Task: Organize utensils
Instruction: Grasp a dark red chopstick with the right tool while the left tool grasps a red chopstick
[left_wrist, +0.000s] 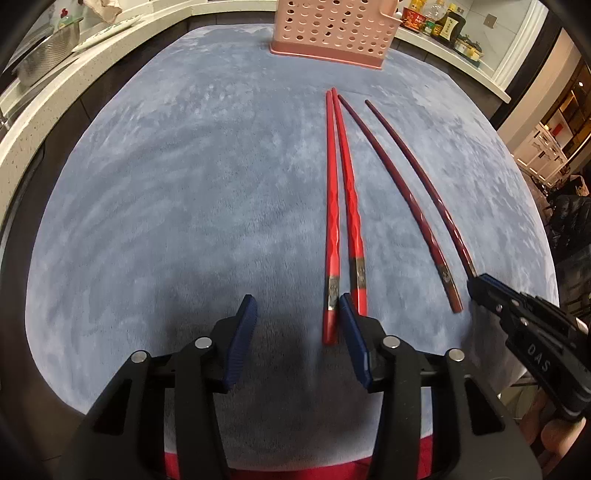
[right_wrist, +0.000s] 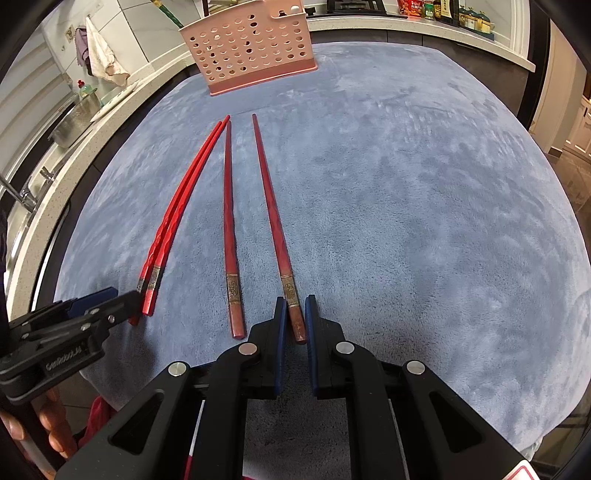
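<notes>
Right gripper (right_wrist: 294, 325): jaws clenched on the butt end of the outermost dark red chopstick (right_wrist: 271, 206), which otherwise lies flat on the grey-blue cloth (right_wrist: 406, 184). Left gripper (left_wrist: 298, 317): released, jaws half apart, with the butt of one bright red chopstick (left_wrist: 331, 221) between the pads and no firm contact evident; its twin (left_wrist: 349, 192) lies just outside the right pad.

Risk: a grip this close to the end leaves the long shaft free to pivot or droop when lifted, and the tip may drag on the cloth. Closing the left jaws may push the twin aside or catch both sticks askew.

All four chopsticks are slender and tapered, with a metallic band near the butt. The second dark stick (right_wrist: 229, 221) lies between the pairs. Tips point toward the pink perforated holder (right_wrist: 251, 51), well apart at the cloth's far edge.
</notes>
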